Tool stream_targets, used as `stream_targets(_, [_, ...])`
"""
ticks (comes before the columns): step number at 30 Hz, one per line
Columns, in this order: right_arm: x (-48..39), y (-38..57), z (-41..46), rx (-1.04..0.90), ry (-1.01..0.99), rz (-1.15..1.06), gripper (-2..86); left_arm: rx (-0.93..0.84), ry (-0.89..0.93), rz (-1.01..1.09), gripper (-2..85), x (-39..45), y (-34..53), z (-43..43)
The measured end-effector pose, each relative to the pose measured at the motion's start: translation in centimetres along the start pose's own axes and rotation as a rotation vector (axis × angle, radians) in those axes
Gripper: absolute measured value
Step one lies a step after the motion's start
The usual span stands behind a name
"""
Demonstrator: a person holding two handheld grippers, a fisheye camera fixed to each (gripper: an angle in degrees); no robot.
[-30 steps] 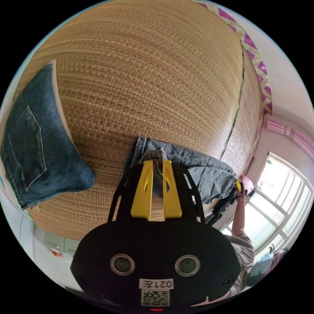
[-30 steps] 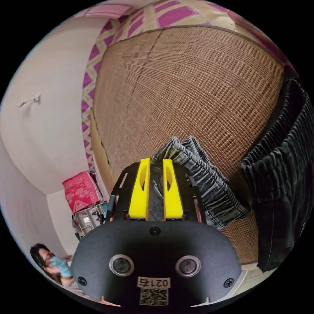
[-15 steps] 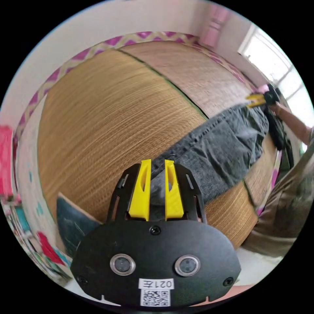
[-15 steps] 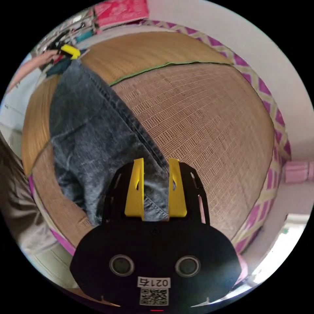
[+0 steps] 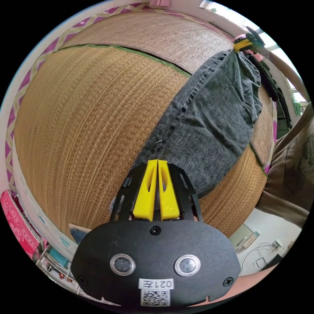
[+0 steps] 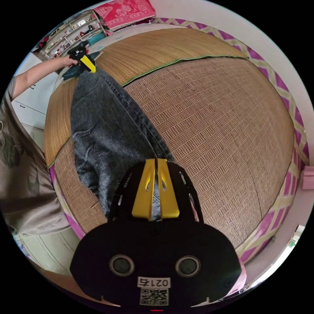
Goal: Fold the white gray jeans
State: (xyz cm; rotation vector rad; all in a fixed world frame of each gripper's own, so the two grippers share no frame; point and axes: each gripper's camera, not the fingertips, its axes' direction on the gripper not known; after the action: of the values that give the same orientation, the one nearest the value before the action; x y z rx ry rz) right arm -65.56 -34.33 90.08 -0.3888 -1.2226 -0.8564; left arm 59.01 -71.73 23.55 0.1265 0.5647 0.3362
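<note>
The grey jeans [image 5: 212, 114] are stretched out lengthwise over the woven mat [image 5: 81, 114]. My left gripper [image 5: 158, 162] is shut on one end of them, with its yellow jaws pressed together on the denim. In the left gripper view my right gripper [image 5: 242, 44] pinches the far end at the upper right. The right gripper view shows the same jeans [image 6: 104, 130] running from my right gripper [image 6: 157, 161], shut on the fabric, to my left gripper [image 6: 87, 62] at the upper left. A seam runs along the jeans' edge on the mat side.
The mat [image 6: 212, 114] lies on a pink-patterned bed edge [image 6: 274, 81]. A person's torso [image 6: 19, 170] and arm [image 6: 36, 75] stand at the bed's side. Dark clothes [image 5: 278, 95] lie near the right gripper. A folded blue denim piece [image 5: 78, 233] peeks out by the left gripper. Shelves [image 6: 72, 29] stand behind.
The jeans went from a bunched bundle to a long flat stretch between the grippers, which have moved apart. The right jaws, slightly apart half a second ago, now press together.
</note>
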Motion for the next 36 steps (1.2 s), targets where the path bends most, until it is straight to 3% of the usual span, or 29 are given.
stream_targets(11, [6.9, 0.5, 4.8, -0.079, -0.054, 0.165, 0.8, -0.016, 0.004, -0.151, -0.3, -3.3, 0.8, 3.4])
stream_targets(14, [8.0, 2.4, 4.2, -0.062, -0.117, 0.198, 2.5, 0.018, -0.076, -0.243, 0.1, -3.9, 6.4, 2.2])
stream_targets(18, [10.1, 7.9, 1.2, 0.082, -0.177, 0.357, 6.5, 0.189, -0.019, -0.453, 0.5, -3.5, 18.6, -0.2])
stream_targets(23, [7.2, 14.2, -0.5, 0.182, -0.161, 0.434, 6.9, 0.208, -0.045, -0.657, 5.2, 0.7, 30.2, 1.9])
stream_targets(30, [-0.2, 20.9, 2.0, 0.255, -0.295, 0.501, 6.4, 0.397, 0.222, -1.086, 7.0, 0.6, 43.3, 10.4])
stream_targets(36, [-4.1, 25.5, 4.5, 0.28, -0.366, 0.547, 6.0, 0.488, 0.423, -1.208, 2.1, -0.7, 49.7, 15.3])
